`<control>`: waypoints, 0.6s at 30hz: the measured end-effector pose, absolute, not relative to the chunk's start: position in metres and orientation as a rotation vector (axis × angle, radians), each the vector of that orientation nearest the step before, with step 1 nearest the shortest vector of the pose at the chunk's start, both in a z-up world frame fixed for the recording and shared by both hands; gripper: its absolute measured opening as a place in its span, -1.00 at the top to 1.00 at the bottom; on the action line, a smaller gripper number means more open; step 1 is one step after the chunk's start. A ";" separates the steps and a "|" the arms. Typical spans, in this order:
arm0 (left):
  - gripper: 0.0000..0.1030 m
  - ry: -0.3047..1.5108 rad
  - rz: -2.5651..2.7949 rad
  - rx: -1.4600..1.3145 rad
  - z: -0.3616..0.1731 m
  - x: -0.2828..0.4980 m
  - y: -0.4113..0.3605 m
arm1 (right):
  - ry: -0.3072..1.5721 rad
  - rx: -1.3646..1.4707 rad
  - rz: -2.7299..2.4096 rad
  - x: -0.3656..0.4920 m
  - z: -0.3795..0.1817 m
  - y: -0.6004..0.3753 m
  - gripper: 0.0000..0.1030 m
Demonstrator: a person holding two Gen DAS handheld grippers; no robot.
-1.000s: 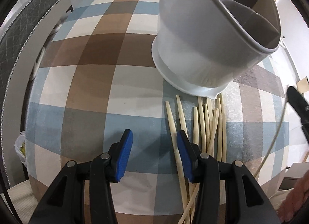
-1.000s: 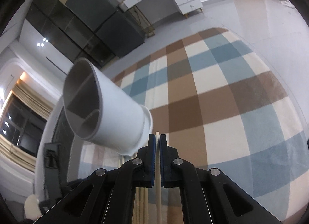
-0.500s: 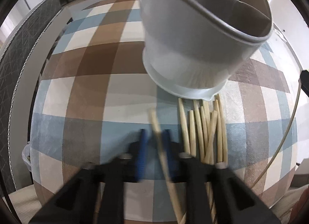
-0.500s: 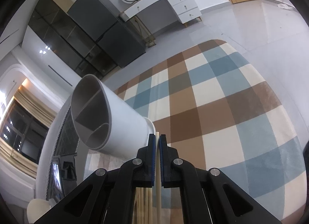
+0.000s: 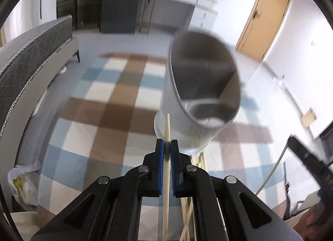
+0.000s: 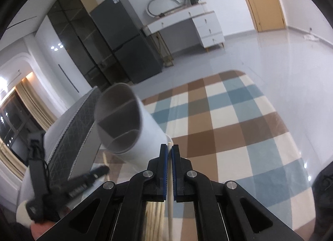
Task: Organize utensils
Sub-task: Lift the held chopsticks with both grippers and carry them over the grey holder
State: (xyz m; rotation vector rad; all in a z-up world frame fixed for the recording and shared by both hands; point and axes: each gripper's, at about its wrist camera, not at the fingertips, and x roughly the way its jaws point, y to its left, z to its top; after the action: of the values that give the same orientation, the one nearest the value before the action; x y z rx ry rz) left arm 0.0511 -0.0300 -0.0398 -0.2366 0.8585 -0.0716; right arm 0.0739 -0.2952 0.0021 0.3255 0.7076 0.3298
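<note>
Two handheld grippers each clamp a single pale wooden chopstick, both aimed toward a white divided utensil holder (image 5: 199, 95) that stands on a blue, brown and cream checked cloth (image 5: 108, 103). On the left gripper (image 5: 167, 147), the blue pads are pressed nearly together around the left chopstick (image 5: 166, 178), whose tip pokes up in front of the holder's near wall, just below its rim. On the right gripper (image 6: 170, 151), the pads are likewise narrow around the right chopstick (image 6: 170, 199), whose short tip shows just beside the holder (image 6: 129, 128), at its base. More loose chopsticks (image 5: 199, 157) lie on the cloth at the holder's foot, on the near side; their number is hard to judge because the left view is blurred. Both grippers are held low and tilted upward, fingers pointing across the cloth toward the holder, the left one seen from the right camera as a dark shape (image 6: 62, 184) to the holder's near left. Risks from here: a thinly pinched stick may pivot or slip between the pads, and a tip striking the holder's wall instead of clearing its rim could push the light holder over or knock the stick free.
</note>
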 end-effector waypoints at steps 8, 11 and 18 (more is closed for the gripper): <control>0.97 0.778 -0.122 -0.217 -0.017 0.031 -0.020 | 0.618 0.224 0.337 0.039 0.026 -0.270 0.95; 0.97 0.769 -0.136 -0.195 -0.014 0.031 -0.013 | 0.607 0.204 0.341 0.031 0.029 -0.265 0.95; 0.97 0.756 -0.164 -0.180 -0.002 0.024 -0.011 | 0.580 0.213 0.333 0.025 0.040 -0.268 0.95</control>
State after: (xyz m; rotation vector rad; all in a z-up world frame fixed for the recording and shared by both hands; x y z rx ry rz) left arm 0.0236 -0.0108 -0.0023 -0.1803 0.7559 -0.1639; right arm 0.0248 -0.2681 0.0395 0.2129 0.5800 0.3331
